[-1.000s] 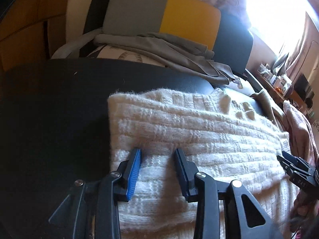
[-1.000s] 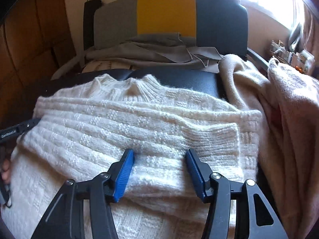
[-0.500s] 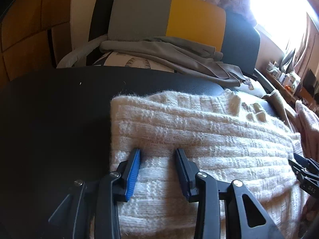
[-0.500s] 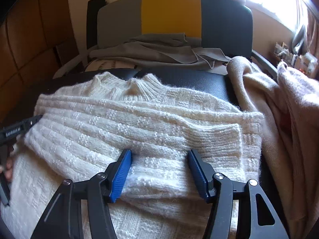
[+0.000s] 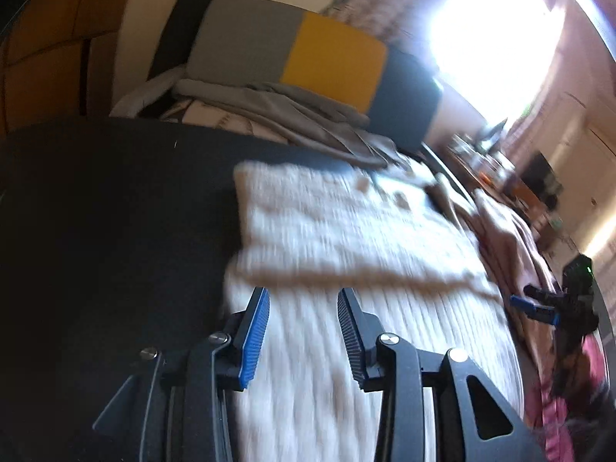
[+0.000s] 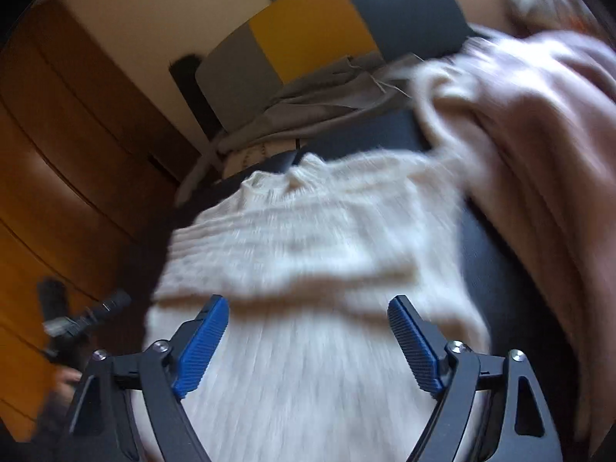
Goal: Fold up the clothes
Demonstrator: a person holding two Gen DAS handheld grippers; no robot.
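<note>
A cream knitted sweater (image 5: 346,238) lies on a black surface (image 5: 96,211), its sleeves folded across the body, neck at the far side. It also shows in the right wrist view (image 6: 308,238). My left gripper (image 5: 302,304) is open and empty above the sweater's lower left part. My right gripper (image 6: 308,315) is open wide and empty above the sweater's lower body, near the folded sleeve's edge. The right gripper also shows at the right of the left wrist view (image 5: 539,304). Both views are blurred by motion.
A chair with a grey, yellow and dark back (image 5: 308,50) stands behind, with grey clothes (image 5: 292,111) on it. Pink and beige garments (image 6: 539,134) are heaped to the right of the sweater. A wooden cupboard (image 6: 57,154) is at the left.
Both grippers have pulled back toward the sweater's hem and lifted off the folded sleeve. The right gripper's jaws have opened wider. The views have tilted.
</note>
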